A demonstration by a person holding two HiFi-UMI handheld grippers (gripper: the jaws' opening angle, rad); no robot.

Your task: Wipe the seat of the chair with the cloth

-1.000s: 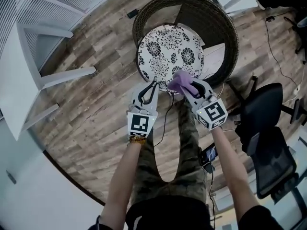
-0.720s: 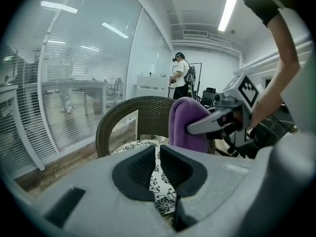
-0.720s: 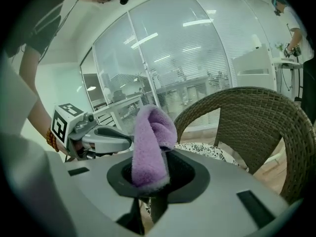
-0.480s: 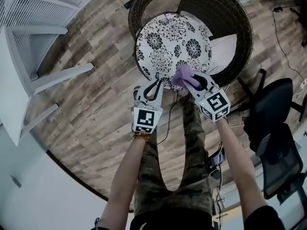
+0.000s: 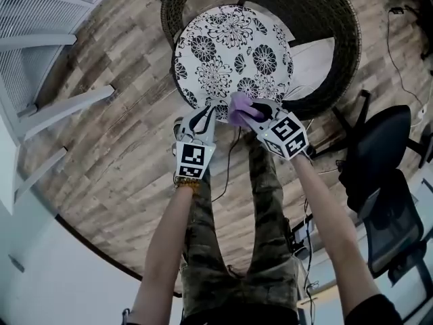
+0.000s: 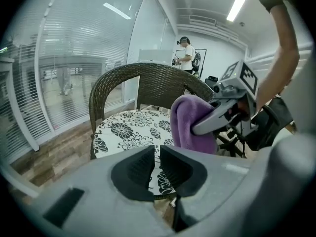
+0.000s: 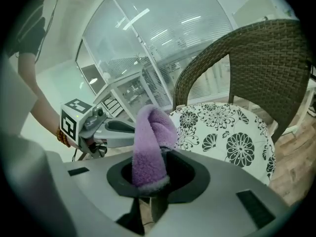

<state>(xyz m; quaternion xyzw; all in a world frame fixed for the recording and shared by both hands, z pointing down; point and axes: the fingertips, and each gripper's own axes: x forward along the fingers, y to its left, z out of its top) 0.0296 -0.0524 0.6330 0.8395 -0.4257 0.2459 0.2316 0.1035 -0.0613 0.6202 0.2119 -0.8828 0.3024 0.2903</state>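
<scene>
Gripping the cloth [image 5: 237, 105] in our right hand-held gripper [image 5: 247, 111]; our left hand-held gripper [image 5: 205, 116] beside it is closed, empty.

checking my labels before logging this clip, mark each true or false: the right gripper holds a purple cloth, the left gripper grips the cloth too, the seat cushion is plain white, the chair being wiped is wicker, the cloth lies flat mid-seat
1. The right gripper holds a purple cloth. True.
2. The left gripper grips the cloth too. False: its jaws are together with nothing between them, beside the cloth.
3. The seat cushion is plain white. False: it is white with a black floral pattern.
4. The chair being wiped is a wicker chair. True; a black office chair stands off to the right.
5. The cloth lies flat mid-seat. False: it is bunched in the right gripper's jaws at the cushion's near edge.
</scene>
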